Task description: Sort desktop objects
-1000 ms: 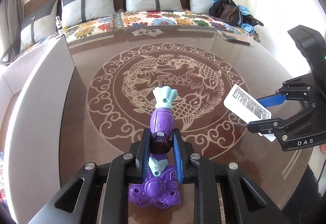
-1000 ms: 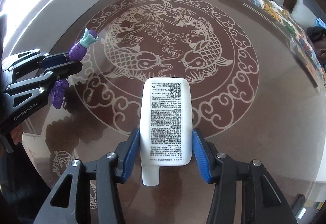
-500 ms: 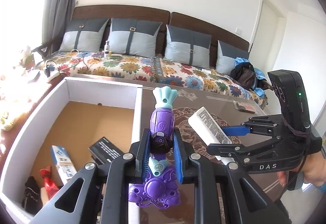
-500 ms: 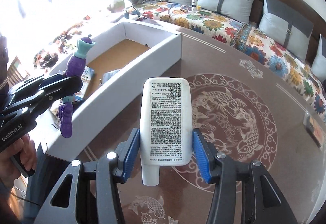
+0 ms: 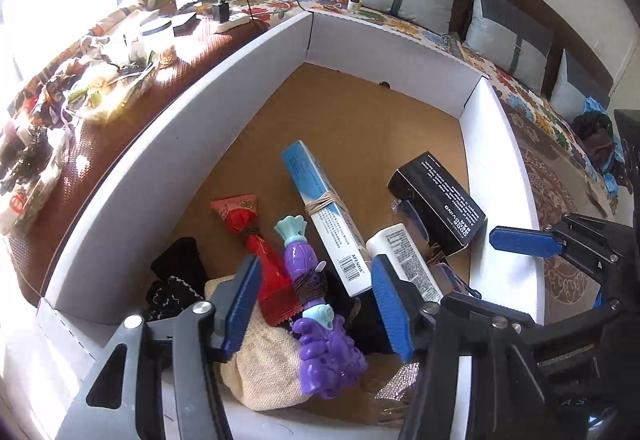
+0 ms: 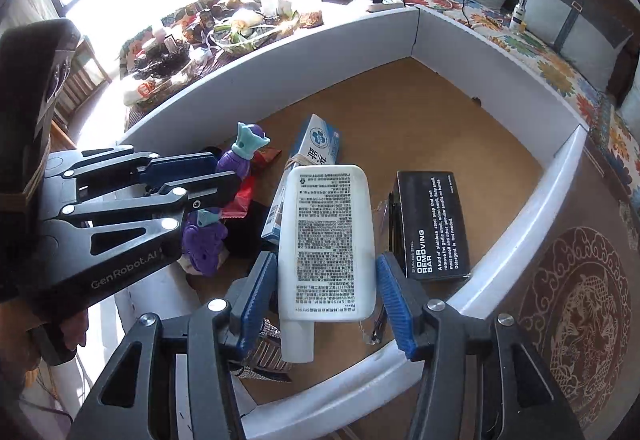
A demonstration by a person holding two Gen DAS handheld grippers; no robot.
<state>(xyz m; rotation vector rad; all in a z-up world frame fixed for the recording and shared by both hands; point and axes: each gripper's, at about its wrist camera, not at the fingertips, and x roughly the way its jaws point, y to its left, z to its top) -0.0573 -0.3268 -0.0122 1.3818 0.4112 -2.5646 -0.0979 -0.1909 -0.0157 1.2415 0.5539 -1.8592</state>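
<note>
Two tools opening over white box (image 5: 384, 47), purple toy (image 5: 316, 304) and white bottle (image 6: 326, 240) lengthwise between pads, untouched.

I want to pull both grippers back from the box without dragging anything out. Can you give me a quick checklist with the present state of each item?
1. Left gripper clear of the purple toy: ok; jaws are opening, pads stand off both sides.
2. Right gripper clear of the white bottle: ok; jaws are opening, a gap shows on each side.
3. Both items over the white box: ok; its brown floor lies under them.
4. Toy and bottle settled at rest: cannot tell.
5. Grippers clear of each other: ok; a gap shows between them in the right wrist view.
</note>
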